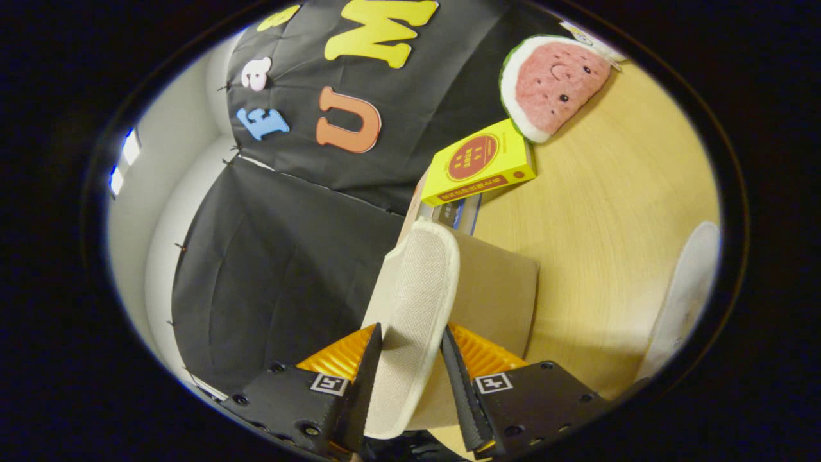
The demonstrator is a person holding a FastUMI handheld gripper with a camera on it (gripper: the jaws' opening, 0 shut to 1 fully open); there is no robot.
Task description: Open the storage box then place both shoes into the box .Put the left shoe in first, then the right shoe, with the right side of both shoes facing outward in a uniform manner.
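Note:
My gripper (410,359) is shut on a beige mesh shoe (417,289), both fingers pressing its sides. The shoe is lifted and stands up beyond the fingers, its sole edge facing me. The view is rolled sideways. A tan cardboard-coloured panel (497,295), maybe the storage box or its flap, lies just behind the shoe on the wooden table (609,212). A second pale shape (686,289), possibly the other shoe, lies on the table off to the right of the fingers.
A yellow box (481,163) rests on a stack of books (458,215) beyond the shoe. A watermelon plush (551,83) lies further back on the table. Black booth cloth (288,256) hangs to the left.

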